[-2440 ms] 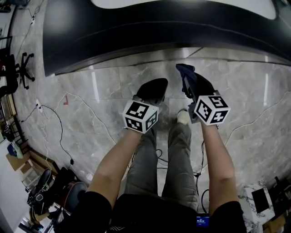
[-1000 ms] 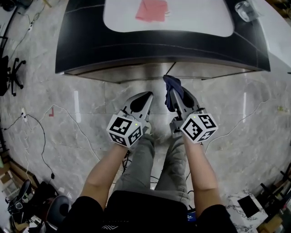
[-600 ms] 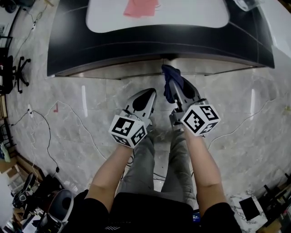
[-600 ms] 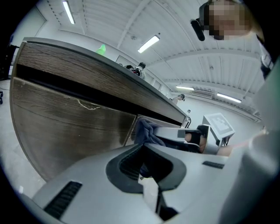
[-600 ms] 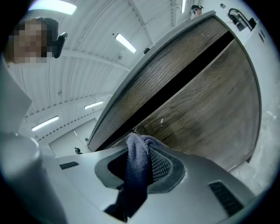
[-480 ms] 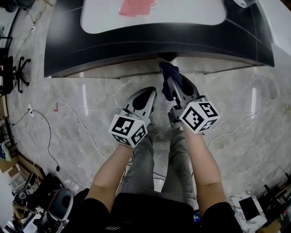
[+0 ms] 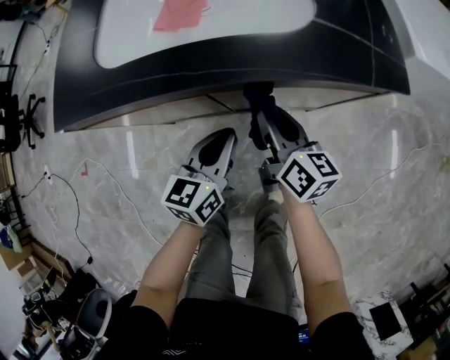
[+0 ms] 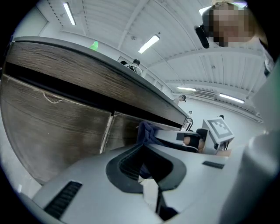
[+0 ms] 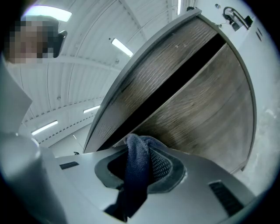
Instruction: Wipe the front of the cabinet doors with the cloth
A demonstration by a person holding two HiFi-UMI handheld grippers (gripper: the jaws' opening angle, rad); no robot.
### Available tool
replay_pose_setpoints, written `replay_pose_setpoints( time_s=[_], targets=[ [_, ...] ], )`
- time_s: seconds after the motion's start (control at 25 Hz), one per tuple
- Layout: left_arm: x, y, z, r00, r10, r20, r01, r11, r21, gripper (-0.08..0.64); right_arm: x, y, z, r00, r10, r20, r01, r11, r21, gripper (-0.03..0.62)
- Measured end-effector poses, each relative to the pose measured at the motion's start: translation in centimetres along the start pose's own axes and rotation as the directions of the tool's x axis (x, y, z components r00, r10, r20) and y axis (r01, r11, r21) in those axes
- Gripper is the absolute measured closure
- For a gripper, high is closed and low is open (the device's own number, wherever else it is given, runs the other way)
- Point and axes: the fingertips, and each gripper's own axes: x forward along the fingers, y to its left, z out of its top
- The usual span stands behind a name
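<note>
Pinched in right gripper: dark blue cloth (nubbly, bunched), lengthwise along jaws, tip toward cabinet door; left gripper pressed together.

In the head view the overhanging black countertop hides the brown wood-grain cabinet doors from us, the top edge cuts the flat pink sheet, and we cannot tell whether the dark blue cloth touches a door.

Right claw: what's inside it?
A dark blue cloth, pinched in the right claw, bunches past the tips toward the wood-grain cabinet door. Its lower end is covered by the claw body; door contact can't be seen.
</note>
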Motion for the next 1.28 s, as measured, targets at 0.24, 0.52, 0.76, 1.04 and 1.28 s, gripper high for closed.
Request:
replay_pose_setpoints(
  time_s=[0.24,0.52,0.76,1.04,1.28],
  targets=[
    [4.7,-4.9,-0.3,1.000,-0.031,0.002,0.031,0.999,0.031,0.551,-4.3,-5.5,3.8,0.998,-0.049,0.035,0.049,0.999,-0.004,0.508],
    [7.6,-8.2,-0.2,0.997,-0.079,-0.004,0.079,0.996,0.030,0.552,-7.9,-9.9,7.9,0.986,-0.132,0.098,0.134,0.991,-0.017,0.508],
    [10.5,-11.2,-0.8,0.993,-0.118,-0.020,0.119,0.992,0.038,0.552,-11.4,-13.6,10.7,0.970,-0.188,0.155,0.193,0.981,-0.016,0.508],
    [12.8,-14.3,-1.9,0.986,-0.164,-0.035,0.165,0.985,0.041,0.552,-14.9,-16.4,11.3,0.957,-0.238,0.166,0.242,0.970,-0.001,0.508],
    [11.8,-13.4,-2.8,0.987,-0.157,-0.045,0.159,0.986,0.045,0.552,-15.0,-15.6,8.9,0.962,-0.226,0.153,0.223,0.974,0.036,0.508]
  ],
)
